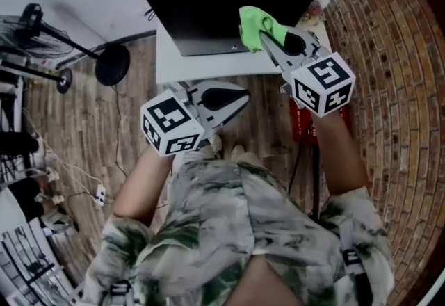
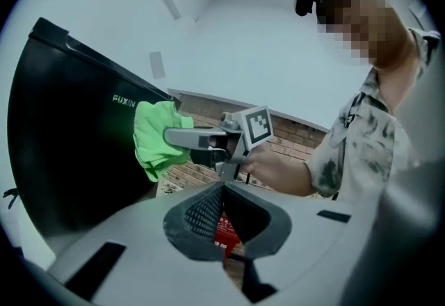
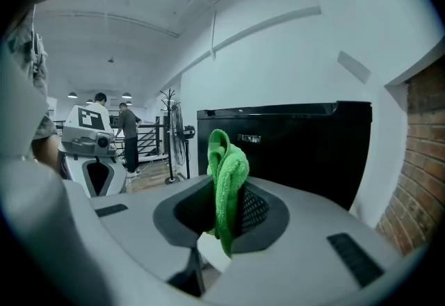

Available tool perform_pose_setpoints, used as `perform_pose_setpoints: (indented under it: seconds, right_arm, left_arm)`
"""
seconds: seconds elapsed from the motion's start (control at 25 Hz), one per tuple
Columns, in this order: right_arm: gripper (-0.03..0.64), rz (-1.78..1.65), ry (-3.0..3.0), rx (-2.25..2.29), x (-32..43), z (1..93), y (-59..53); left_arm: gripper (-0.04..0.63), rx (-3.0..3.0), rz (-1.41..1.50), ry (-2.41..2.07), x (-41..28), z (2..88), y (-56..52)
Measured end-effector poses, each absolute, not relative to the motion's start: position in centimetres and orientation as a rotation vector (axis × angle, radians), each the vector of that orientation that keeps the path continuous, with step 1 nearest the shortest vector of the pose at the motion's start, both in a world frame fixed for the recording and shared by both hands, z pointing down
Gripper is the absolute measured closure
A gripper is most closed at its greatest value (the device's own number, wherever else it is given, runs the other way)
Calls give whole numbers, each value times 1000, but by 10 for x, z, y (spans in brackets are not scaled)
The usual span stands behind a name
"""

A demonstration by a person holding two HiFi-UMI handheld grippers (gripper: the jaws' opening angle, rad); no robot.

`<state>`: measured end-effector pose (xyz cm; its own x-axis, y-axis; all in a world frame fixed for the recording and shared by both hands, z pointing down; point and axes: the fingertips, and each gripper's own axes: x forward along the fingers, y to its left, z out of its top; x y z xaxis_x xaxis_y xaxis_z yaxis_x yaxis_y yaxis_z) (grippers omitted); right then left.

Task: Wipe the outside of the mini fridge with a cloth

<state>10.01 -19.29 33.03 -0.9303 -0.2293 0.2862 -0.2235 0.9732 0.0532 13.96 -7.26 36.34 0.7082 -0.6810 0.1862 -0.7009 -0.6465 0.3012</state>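
A bright green fuzzy cloth (image 3: pixel 226 158) sits between the dark grey mesh-patterned jaws of the pale grey plastic right gripper (image 3: pixel 224 193). Just ahead of it is a glossy black mini fridge (image 3: pixel 306 151) with small pale lettering, standing on a plain white tabletop (image 1: pixel 208 65). The pale grey plastic left gripper (image 1: pixel 240 98) matches the right one. Both carry white cubes (image 1: pixel 323 83) printed with bold black square markers. Below the right gripper is a red box (image 1: pixel 300 124). To its right is a wall of red-brown bricks (image 1: pixel 389 54) with pale mortar lines. Under the left gripper is a brown wood-plank floor (image 1: pixel 90 131). Behind both grippers is a cream shirt (image 1: pixel 236 228) with a grey-green leaf print.
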Motion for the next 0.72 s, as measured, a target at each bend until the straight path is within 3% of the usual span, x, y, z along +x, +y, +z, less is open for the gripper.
perform_pose_setpoints:
  seconds: [0.32,0.72]
  right_arm:
    - [554,12,-2817,331,49,346,-149]
    - [554,66,-2780,501,-45,366,-84]
  left_arm:
    - [572,2581,71,-1017,97,370,-38]
    - [572,2634,128,-888,-12,380,28]
